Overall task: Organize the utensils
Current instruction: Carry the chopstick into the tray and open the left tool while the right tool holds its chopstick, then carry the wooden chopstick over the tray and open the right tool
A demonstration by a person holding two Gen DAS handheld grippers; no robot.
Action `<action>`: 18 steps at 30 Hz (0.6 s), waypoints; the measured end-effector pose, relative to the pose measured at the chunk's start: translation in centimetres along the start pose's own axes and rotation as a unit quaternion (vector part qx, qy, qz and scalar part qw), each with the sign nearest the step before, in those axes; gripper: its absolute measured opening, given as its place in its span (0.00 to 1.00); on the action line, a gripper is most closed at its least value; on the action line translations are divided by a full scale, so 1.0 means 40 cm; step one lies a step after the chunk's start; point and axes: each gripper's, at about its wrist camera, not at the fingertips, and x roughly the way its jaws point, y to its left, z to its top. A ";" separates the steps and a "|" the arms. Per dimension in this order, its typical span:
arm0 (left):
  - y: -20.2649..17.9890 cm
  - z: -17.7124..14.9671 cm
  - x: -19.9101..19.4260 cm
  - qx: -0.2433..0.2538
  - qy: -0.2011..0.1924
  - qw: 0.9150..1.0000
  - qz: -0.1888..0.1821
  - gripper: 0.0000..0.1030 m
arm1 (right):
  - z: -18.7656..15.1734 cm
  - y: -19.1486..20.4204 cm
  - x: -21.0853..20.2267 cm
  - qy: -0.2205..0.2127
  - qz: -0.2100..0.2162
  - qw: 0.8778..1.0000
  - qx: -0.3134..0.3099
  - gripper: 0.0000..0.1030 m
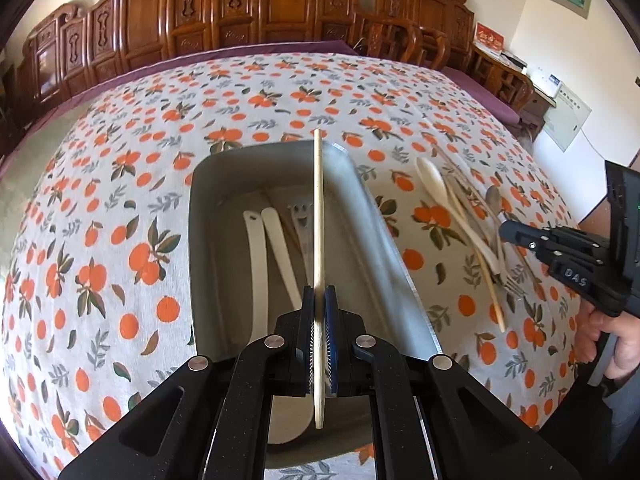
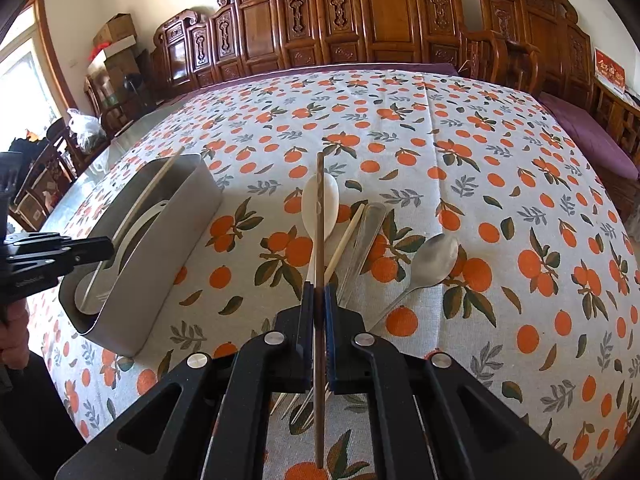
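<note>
Orange-print tablecloth (image 2: pixel 460 184) fronts carved wooden panels (image 2: pixel 360 12), perhaps a screen

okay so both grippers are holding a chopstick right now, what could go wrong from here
1. The left gripper pinches the pale chopstick low on its length above the metal tray; its long free end could pivot or catch the rim.
2. The right gripper holds a dark chopstick over the loose pile; lowering it could scatter the white spoon and metal spoon.
</note>
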 end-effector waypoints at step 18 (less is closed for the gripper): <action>0.025 -0.004 0.020 -0.009 0.008 1.000 0.005 0.05 | -0.005 0.119 -0.052 -0.020 0.032 0.998 -0.049 0.06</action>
